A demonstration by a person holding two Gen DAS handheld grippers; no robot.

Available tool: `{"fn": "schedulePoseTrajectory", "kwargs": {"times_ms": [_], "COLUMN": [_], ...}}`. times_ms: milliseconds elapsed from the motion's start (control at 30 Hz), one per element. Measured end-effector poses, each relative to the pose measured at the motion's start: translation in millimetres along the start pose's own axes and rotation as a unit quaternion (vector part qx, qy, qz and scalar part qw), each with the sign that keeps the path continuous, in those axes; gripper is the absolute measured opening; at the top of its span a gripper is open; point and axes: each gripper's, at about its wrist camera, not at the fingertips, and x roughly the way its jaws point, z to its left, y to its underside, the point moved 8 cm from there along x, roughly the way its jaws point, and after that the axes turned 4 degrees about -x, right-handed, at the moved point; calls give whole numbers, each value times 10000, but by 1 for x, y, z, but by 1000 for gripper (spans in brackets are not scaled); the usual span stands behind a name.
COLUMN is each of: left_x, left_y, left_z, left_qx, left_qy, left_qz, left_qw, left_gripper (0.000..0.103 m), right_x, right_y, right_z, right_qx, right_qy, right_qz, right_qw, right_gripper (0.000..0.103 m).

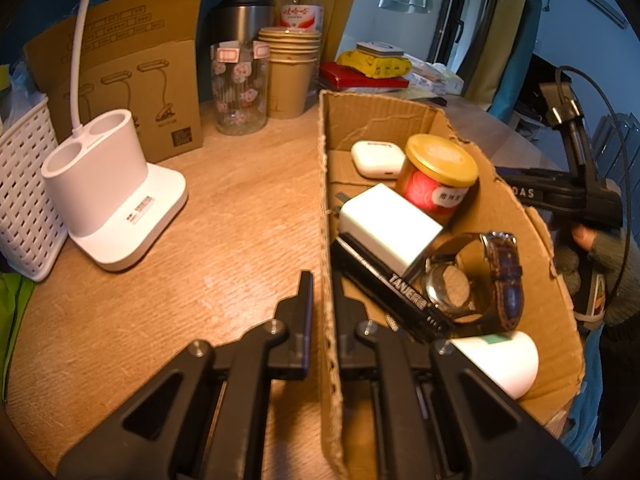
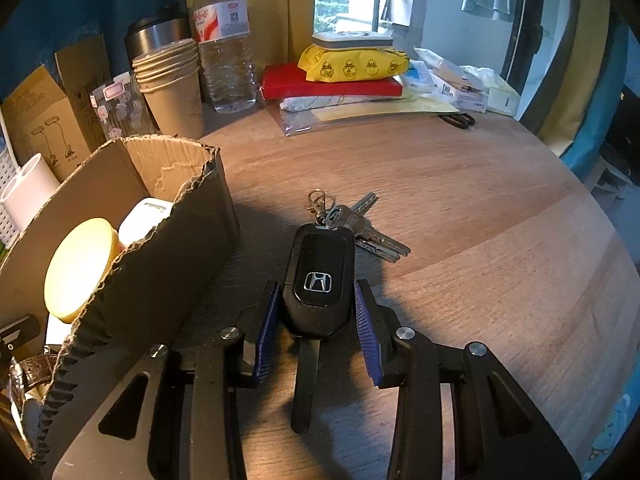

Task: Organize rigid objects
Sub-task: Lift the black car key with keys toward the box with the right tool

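Observation:
A cardboard box (image 1: 326, 216) holds a gold-lidded jar (image 1: 438, 178), a white earbud case (image 1: 376, 159), a white charger (image 1: 390, 228), a black tool (image 1: 390, 286), a watch (image 1: 472, 280) and a white cup (image 1: 504, 360). My left gripper (image 1: 325, 292) is shut on the box's left wall. In the right wrist view a black Honda car key (image 2: 318, 280) with metal keys (image 2: 372, 232) lies on the wooden table beside the box (image 2: 160, 256). My right gripper (image 2: 316, 308) is open, one finger on each side of the key fob.
A white lamp base (image 1: 108, 196), white basket (image 1: 24, 200), lamp carton (image 1: 132, 68), glass jar (image 1: 240, 88), paper cups (image 1: 292, 72) and bottle (image 2: 224, 44) stand at the back. A yellow pack (image 2: 354, 62) on a red book lies far behind the keys.

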Motion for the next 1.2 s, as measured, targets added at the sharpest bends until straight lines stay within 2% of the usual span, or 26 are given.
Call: {"fn": "schedulePoseTrajectory", "kwargs": {"times_ms": [400, 1200], "left_x": [0, -1], "left_y": [0, -3], "left_z": [0, 2], "left_qx": [3, 21], "left_qy": [-2, -23], "left_qz": [-4, -23], "left_qw": [10000, 10000], "left_gripper": [7, 7], "right_x": [-37, -124], "right_y": [-12, -43], "right_z": [-3, 24], "right_qx": [-6, -282], "right_qy": [251, 252], "right_qz": [-355, -1079], "right_qw": [9991, 9934], "right_gripper": [37, 37]}}
